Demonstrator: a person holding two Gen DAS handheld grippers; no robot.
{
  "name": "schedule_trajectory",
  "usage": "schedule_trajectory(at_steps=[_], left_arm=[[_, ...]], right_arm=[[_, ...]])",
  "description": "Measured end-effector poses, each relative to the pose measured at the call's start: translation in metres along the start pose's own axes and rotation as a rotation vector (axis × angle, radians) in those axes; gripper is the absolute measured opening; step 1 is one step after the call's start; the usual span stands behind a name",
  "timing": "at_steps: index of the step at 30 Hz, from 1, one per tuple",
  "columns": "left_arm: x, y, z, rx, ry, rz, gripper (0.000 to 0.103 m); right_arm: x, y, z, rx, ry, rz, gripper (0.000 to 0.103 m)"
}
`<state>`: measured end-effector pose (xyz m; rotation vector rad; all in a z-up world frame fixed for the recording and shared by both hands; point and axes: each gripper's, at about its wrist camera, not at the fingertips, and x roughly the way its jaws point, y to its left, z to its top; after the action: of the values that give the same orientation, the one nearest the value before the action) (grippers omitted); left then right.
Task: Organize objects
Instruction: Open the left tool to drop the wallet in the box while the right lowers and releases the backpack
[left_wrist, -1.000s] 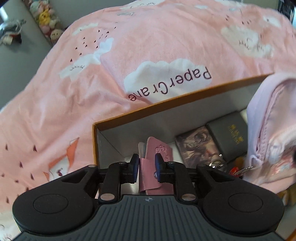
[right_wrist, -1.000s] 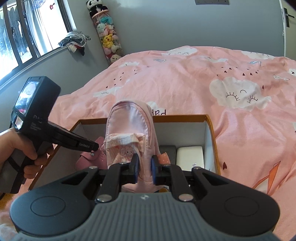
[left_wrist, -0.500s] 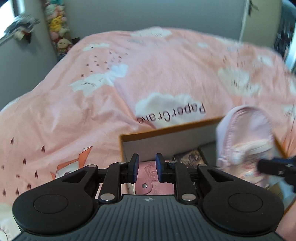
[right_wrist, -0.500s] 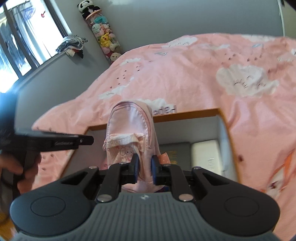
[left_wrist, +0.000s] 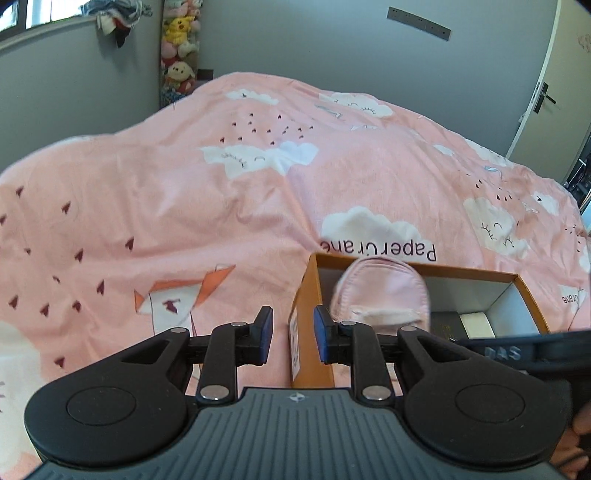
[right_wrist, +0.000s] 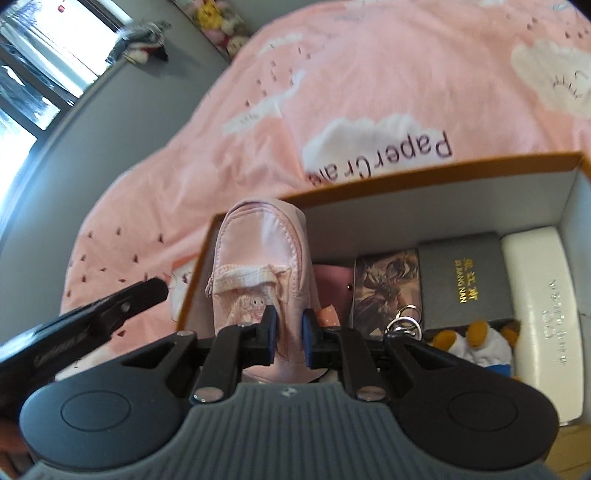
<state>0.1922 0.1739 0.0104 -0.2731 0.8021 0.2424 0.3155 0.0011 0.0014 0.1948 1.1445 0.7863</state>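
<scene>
your right claw (right_wrist: 287, 334) is closed on the lower part of the small pink backpack (right_wrist: 258, 273), which stands upright at the left end of the orange box (right_wrist: 436, 162). beside the backpack in the box lie a pink pouch (right_wrist: 332, 275), a picture card (right_wrist: 388, 284), a dark grey case with gold lettering (right_wrist: 465, 273) and a white case (right_wrist: 543, 291) against the right wall. a key ring (right_wrist: 404, 321) and a plush toy (right_wrist: 476, 341) sit nearer to you. your left claw (left_wrist: 292, 334) is parted and holds nothing; it hangs over the box's left outer wall and the pink bedspread (left_wrist: 184, 206). the box rests on the bed. stuffed toys (left_wrist: 179, 55) are stacked in the corner by the grey wall.
</scene>
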Motion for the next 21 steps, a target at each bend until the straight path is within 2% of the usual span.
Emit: schedule_trajectory(at_steps=[2,6,9,16,17,21], left_arm=[[0.001,0.002,-0.004,-0.008,0.002,0.001,0.026],[0.002,0.008,-0.01,-0.036,0.005,-0.015,0.026],[0.003,0.011,-0.012,-0.047,0.009,-0.015,0.026],[0.006,0.01,-0.017,-0.041,0.037,-0.029,0.027],[0.005,0.01,-0.018,-0.037,0.035,-0.027,0.027],[-0.005,0.007,-0.021,-0.034,0.026,-0.03,0.027]], right_arm=[[0.01,0.0,0.003,0.001,0.043,0.004,0.015],[0.025,0.0,0.006,-0.002,0.11,-0.048,0.015],[0.034,-0.005,0.006,0.016,0.135,-0.071,0.016],[0.044,-0.01,0.001,0.047,0.125,-0.107,0.022],[0.041,-0.009,0.001,0.037,0.117,-0.11,0.026],[0.023,-0.006,0.002,0.011,0.087,-0.099,0.035]])
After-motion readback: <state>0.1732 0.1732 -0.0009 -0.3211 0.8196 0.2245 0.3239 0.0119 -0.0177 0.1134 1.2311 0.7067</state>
